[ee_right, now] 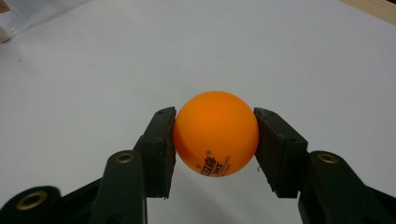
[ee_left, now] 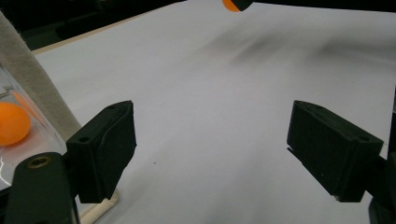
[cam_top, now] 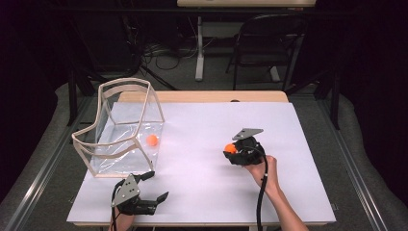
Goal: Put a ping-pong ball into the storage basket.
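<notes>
The high view looks down on the whole table point(cam_top: 202, 192) from its near side; each claw-mounted view skims close over that same white surface.

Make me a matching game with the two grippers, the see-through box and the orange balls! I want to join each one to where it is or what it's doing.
Things:
1. right gripper
2. left gripper
3. clear box
4. ball in the box

States or places:
A. open, nothing between its fingers
B. stands at the left side of the white table top
C. shut on an orange ball
D. lies behind the clear wall, near the box's right corner

Pairs: 1-C, 2-A, 3-B, 4-D
</notes>
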Tool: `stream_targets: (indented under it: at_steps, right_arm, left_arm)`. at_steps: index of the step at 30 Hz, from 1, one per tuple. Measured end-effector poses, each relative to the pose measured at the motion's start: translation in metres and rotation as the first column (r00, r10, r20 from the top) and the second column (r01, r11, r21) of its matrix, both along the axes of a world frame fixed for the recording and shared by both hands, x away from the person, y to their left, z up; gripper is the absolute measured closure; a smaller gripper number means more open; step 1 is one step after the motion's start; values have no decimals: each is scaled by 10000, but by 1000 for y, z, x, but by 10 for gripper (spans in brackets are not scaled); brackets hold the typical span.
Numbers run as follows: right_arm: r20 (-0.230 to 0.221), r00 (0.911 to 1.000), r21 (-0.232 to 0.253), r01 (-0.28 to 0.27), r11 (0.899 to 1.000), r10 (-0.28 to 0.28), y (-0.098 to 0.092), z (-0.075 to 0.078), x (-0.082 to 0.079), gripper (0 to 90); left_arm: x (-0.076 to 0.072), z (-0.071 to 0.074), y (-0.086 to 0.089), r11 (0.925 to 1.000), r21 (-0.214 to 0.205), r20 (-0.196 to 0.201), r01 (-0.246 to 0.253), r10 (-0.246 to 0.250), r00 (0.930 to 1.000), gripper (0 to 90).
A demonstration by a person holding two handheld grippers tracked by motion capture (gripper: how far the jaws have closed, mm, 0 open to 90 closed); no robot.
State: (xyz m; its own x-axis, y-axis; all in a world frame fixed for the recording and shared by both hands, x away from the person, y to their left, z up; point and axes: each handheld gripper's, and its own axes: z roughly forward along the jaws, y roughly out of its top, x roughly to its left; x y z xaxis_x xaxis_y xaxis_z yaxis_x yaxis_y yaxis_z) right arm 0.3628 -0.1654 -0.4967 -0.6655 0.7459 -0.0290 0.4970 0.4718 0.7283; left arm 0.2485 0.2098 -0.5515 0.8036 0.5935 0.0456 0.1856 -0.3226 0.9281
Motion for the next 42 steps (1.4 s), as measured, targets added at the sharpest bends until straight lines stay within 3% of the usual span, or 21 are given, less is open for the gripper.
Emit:
stream_targets:
  at_steps: [16,42]
  right_arm:
    - [168,9997,142,-182,9997,179,7,13,-4,509]
    - [234,9981,60,-567,9984,565,30,21,7,509]
  left_arm:
    - [0,0,0,10000,-11,-21,-12,12,10000,157]
    - [2,0,-1,10000,-16,6,44,-44,10000,157]
